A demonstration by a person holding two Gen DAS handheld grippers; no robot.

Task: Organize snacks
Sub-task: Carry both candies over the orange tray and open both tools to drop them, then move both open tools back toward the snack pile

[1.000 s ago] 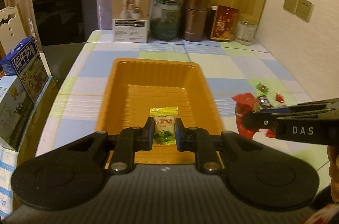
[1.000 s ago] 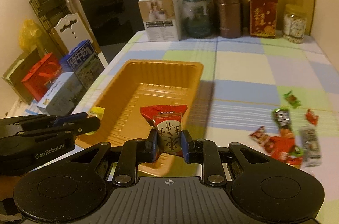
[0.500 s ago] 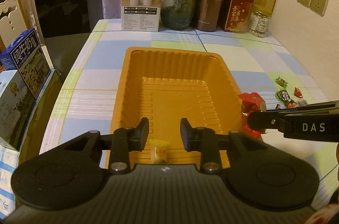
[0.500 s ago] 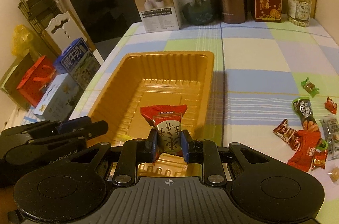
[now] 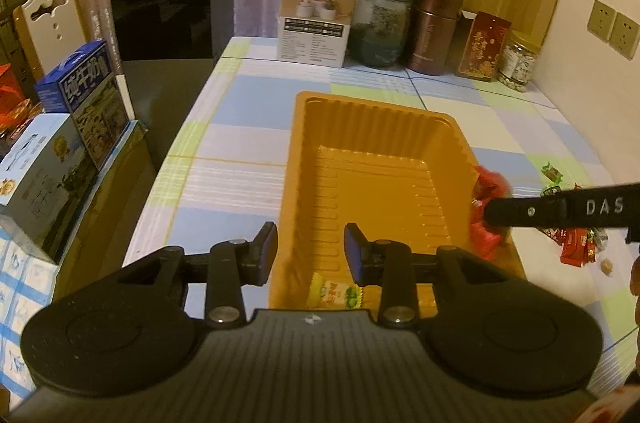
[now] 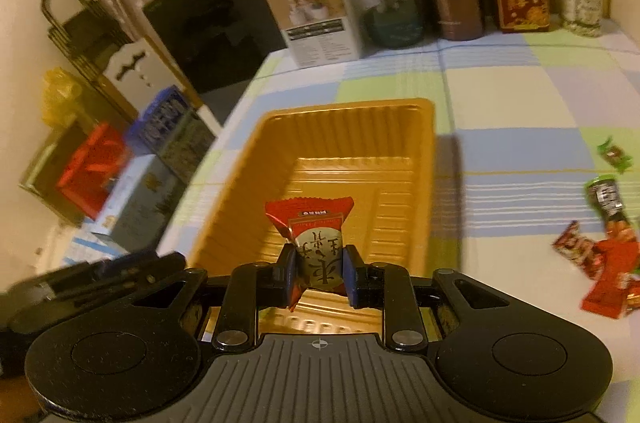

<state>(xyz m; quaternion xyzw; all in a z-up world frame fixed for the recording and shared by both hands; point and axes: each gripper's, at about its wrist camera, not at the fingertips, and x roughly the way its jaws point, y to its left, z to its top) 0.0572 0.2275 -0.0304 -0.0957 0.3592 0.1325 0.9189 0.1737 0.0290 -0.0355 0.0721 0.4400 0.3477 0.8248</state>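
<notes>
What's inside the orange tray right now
One yellow candy lies on the orange tray floor at its near end. The left gripper body hides the nearest strip; the rest looks bare.

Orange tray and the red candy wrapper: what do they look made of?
Orange tray: likely thin moulded plastic, semi-glossy, with ribbed walls and floor. Red candy wrapper, pinched in the right hand-held gripper: apparently crinkly plastic film or foil, with a serrated top edge and printed label.

Orange tray (image 5: 372, 127), yellow candy (image 5: 334, 293), pastel checked tablecloth (image 5: 248, 111).
</notes>
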